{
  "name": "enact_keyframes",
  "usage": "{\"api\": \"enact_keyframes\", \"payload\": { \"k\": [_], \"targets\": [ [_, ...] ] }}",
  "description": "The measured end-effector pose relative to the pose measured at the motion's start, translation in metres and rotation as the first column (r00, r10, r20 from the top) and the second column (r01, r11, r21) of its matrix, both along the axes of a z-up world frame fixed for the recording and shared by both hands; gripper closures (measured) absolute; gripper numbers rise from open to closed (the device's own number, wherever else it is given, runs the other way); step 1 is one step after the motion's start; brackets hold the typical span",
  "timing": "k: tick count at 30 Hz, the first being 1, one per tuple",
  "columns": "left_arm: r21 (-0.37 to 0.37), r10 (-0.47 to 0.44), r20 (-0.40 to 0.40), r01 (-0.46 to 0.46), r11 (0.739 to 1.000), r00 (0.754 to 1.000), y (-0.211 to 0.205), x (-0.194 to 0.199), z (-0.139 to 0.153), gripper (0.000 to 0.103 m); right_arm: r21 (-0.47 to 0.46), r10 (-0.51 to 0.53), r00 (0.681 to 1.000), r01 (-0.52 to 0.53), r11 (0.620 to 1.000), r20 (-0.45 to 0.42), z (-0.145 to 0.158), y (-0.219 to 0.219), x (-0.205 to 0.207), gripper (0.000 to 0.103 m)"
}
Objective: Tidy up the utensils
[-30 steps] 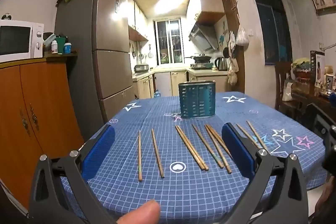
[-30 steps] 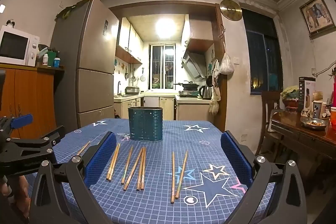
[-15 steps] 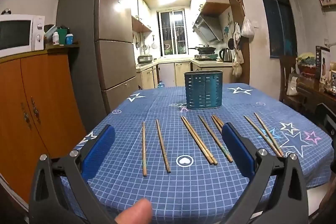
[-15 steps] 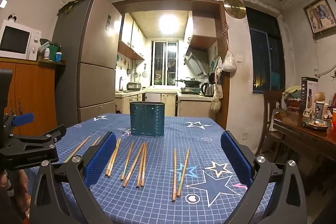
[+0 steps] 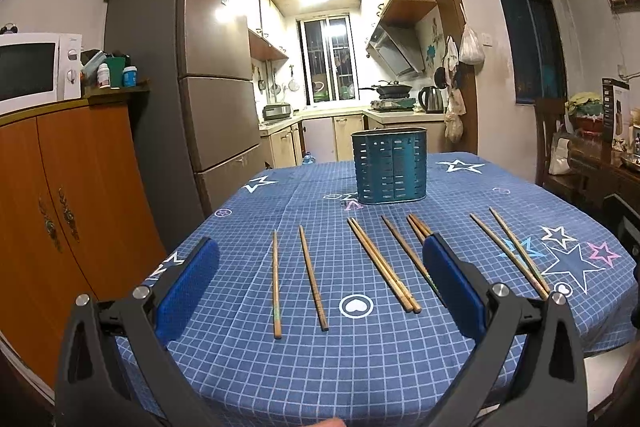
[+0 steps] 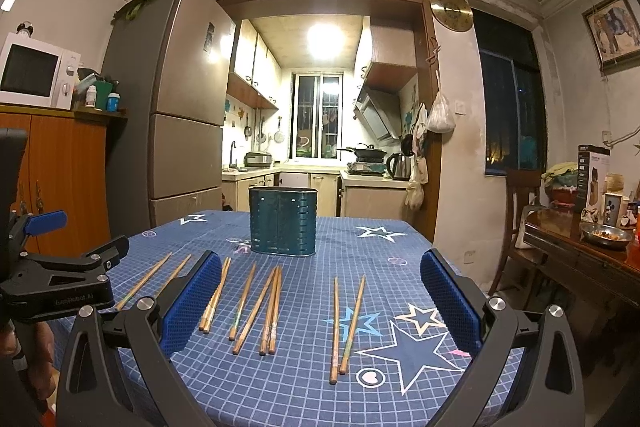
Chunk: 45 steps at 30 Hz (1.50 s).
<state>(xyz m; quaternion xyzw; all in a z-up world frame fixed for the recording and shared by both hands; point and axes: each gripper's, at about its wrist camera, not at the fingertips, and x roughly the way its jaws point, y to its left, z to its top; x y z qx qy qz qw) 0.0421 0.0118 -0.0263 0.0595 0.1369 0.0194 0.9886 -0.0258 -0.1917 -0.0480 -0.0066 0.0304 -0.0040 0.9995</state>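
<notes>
**Left wrist view: chopsticks lie lengthwise ahead of both open grippers**

Your left gripper (image 5: 320, 291) has its fingers spread wide and holds nothing. Directly between its blue pads (image 5: 186, 287) lie 2 separate chopsticks (image 5: 296, 277), flat on the blue tablecloth (image 5: 360, 367). Their long axes run away from you toward the teal utensil holder (image 5: 389, 166), so the pads already sit on either side of the shafts.

Your right gripper (image 6: 320, 303) is likewise spread wide and empty. Between its pads lie a cluster of about 6 sticks (image 6: 248, 303) and, to the right, a close pair (image 6: 346, 323), also pointing toward the utensil holder (image 6: 283, 221).

The holder stands upright at the far centre, well apart from every stick.

Judgement: each gripper is nearer its own group. The left needs only a descent and closure across the shaft; take 1 stick, because the 2 sit apart.
</notes>
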Motion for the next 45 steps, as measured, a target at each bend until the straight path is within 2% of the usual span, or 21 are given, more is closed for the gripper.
{"api": "enact_keyframes", "payload": {
  "k": [29,38,45],
  "targets": [
    [0.022,0.013,-0.056,-0.012,1.000,0.998,0.000,0.022,-0.016,0.005,0.003,0.011,1.000,-0.011,1.000,-0.020,-0.014,-0.009,0.013,0.003],
    [0.020,0.013,-0.041,-0.012,1.000,0.999,-0.002,0.019,-0.016,0.005,0.008,0.015,1.000,-0.015,1.000,-0.010,-0.016,-0.010,0.015,0.003],
    [-0.010,0.007,0.051,-0.007,1.000,0.999,0.003,0.004,-0.005,0.005,0.019,0.010,1.000,-0.010,1.000,0.004,-0.017,-0.015,0.013,0.003]
  ]
}}
